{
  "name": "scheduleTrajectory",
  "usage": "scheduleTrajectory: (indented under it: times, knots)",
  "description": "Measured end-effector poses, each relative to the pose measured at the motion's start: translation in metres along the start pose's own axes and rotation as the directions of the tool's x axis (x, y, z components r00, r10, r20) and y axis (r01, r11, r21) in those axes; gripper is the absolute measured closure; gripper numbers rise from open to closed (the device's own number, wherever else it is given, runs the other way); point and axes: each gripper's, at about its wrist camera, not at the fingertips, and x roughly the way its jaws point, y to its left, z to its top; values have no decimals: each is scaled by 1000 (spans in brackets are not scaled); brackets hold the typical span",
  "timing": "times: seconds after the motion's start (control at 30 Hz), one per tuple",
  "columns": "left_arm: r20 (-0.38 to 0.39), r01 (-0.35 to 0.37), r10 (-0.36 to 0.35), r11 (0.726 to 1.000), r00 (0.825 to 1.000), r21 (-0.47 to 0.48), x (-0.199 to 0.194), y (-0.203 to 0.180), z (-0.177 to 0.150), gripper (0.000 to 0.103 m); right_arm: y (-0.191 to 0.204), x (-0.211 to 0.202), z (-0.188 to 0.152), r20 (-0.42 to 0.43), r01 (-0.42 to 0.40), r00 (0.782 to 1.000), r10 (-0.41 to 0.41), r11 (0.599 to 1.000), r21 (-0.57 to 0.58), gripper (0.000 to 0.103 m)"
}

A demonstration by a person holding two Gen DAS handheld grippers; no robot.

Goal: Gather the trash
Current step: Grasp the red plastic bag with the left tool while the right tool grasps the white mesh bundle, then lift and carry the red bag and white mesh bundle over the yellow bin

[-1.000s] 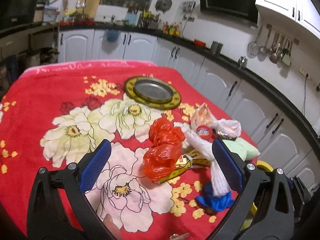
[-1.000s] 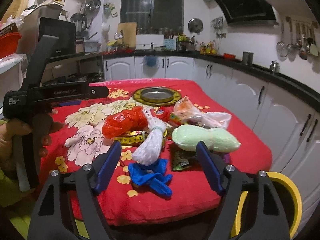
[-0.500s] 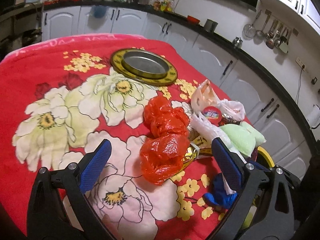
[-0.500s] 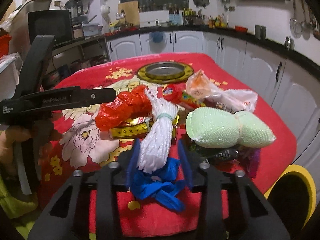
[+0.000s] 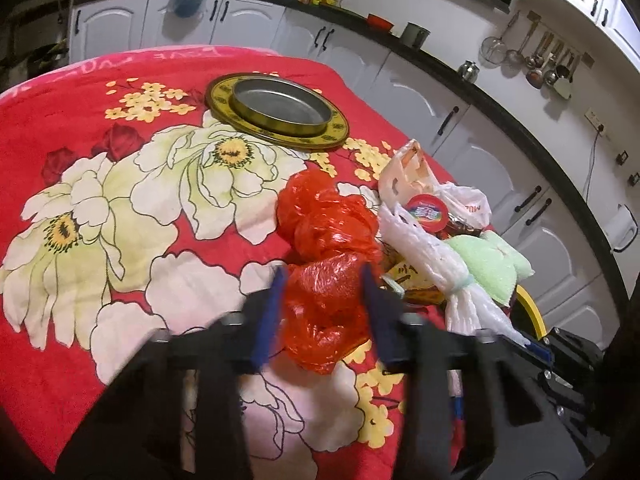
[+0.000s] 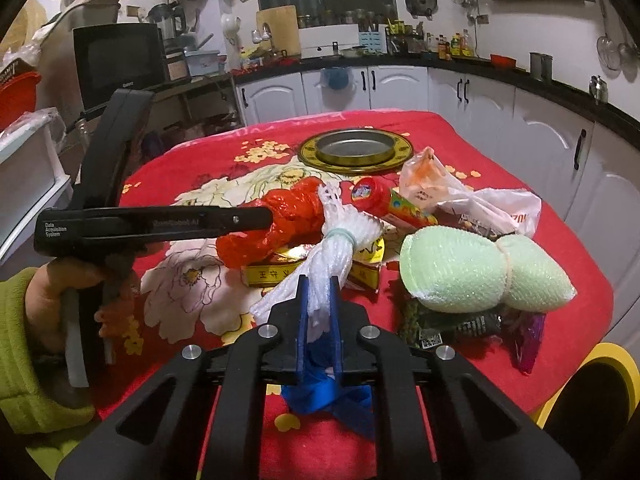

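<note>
Left gripper [image 5: 322, 300]: angled down over the desk; blue jaws have just been closing and now press both sides of the red plastic bag [image 5: 328, 272].
Left hand [image 6: 66, 292]: in a green sleeve, wrapped round the handle at 9 o'clock of the right wrist view.
Right gripper [image 6: 319, 304]: angled down at the desk's near edge; jaws have just been closing, now nearly together, clamped on the white foam net bundle [image 6: 332, 256].
Trash pile: on the red floral desk [image 5: 80, 120], at its 3 o'clock side in the left wrist view; red bag touching the white bundle.
Right wrist view only: blue scrap [image 6: 320, 396] under the jaws, gold wrapper [image 6: 276, 272] under the bundle, dark packets [image 6: 452, 326] under the green foam sleeve [image 6: 476, 276].
Left wrist view only: red bag's near lobe between the pads.
Containers: round metal tin [image 6: 355, 151] at 12 o'clock, nothing seen inside; yellow-rimmed bin [image 6: 600, 384] at 4 o'clock beside the desk, interior dark.
</note>
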Motion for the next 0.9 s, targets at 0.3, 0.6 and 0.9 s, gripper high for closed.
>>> scheduleTrajectory:
  times: [0.3,0.6,0.9]
  knots:
    - [66,-33,29,998,997,59,-21,-8,4,100,15,-11,9,43,-45,998,47,998,-53,94]
    - [188,-102,90,993,978,58,-59,-6,11,100,31,-27,15,82,-108,990,115,991,-82,94]
    - [270,-98,68,990,961,99,-89,-26,12,100,32,-58,24,152,-79,984,93,992,-96,94]
